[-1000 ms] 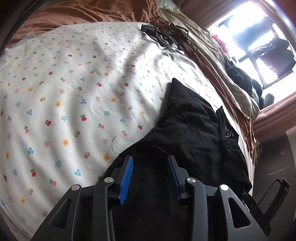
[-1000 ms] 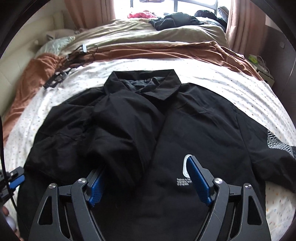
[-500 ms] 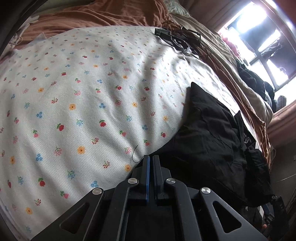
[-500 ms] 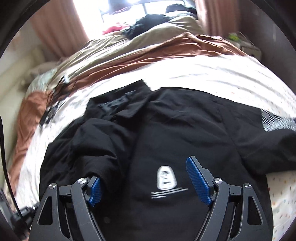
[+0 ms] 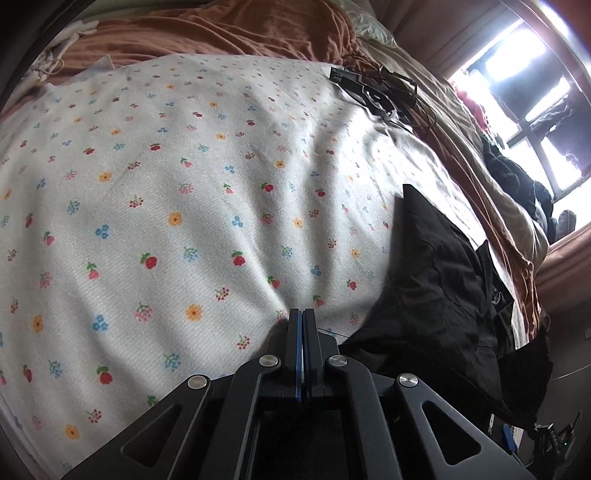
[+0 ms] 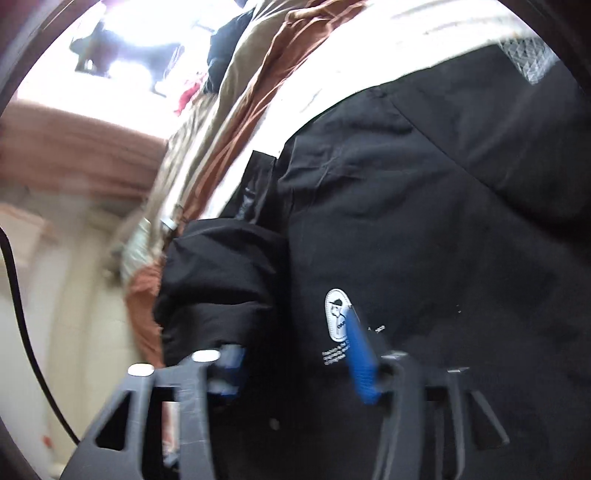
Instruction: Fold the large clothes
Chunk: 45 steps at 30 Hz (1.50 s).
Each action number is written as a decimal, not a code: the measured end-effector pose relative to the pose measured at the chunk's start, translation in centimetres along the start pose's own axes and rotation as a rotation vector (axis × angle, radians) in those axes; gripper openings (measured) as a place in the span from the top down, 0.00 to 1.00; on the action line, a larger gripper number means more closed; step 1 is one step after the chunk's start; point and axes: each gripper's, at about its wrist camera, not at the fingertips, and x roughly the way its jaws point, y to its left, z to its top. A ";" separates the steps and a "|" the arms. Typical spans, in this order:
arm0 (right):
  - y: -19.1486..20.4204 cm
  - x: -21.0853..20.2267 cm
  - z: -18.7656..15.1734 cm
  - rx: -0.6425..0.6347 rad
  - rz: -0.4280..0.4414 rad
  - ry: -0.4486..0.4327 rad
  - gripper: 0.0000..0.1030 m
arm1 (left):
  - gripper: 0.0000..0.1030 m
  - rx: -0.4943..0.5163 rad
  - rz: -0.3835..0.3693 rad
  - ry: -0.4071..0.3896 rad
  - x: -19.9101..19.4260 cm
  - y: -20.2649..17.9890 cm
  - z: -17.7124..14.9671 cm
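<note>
Jacket (image 6: 424,229), black, is lying spread across the floral sheet (image 5: 177,206) of the bed, with its collar toward the brown blanket (image 5: 229,33) at the far edge and a white oval logo (image 6: 337,314) on its chest. The left gripper (image 5: 302,328) is sitting with its blue pads pressed together at the near edge of the sheet, right where the jacket's hem meets the flowers; whether any cloth is pinched between them cannot be told, since only a thin dark thread shows beside the tips. The right gripper (image 6: 295,354) is tilting over the jacket's front, its jaws closing with black fabric lying between them, one blue pad (image 6: 360,363) just beside the logo and the other against a bunched sleeve fold (image 6: 218,284). A tangle of black cables (image 5: 380,92) is resting near the sheet's far corner.
</note>
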 end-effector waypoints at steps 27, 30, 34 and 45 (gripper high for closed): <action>12.8 3.9 -5.3 -0.369 -0.288 0.025 0.23 | 0.98 0.207 -0.062 -0.052 -1.8 -6.1 -1.5; 13.8 2.5 -6.4 -0.476 -0.326 0.013 0.23 | 0.98 0.191 -0.060 -0.058 -2.2 -5.6 -1.3; 15.5 3.5 -7.4 -0.543 -0.250 0.024 0.23 | 0.98 0.171 -0.073 -0.041 -2.0 -5.3 -1.2; 16.0 9.4 -10.4 -0.697 -0.304 0.089 0.23 | 0.98 0.101 -0.089 -0.022 -1.8 -3.9 -0.7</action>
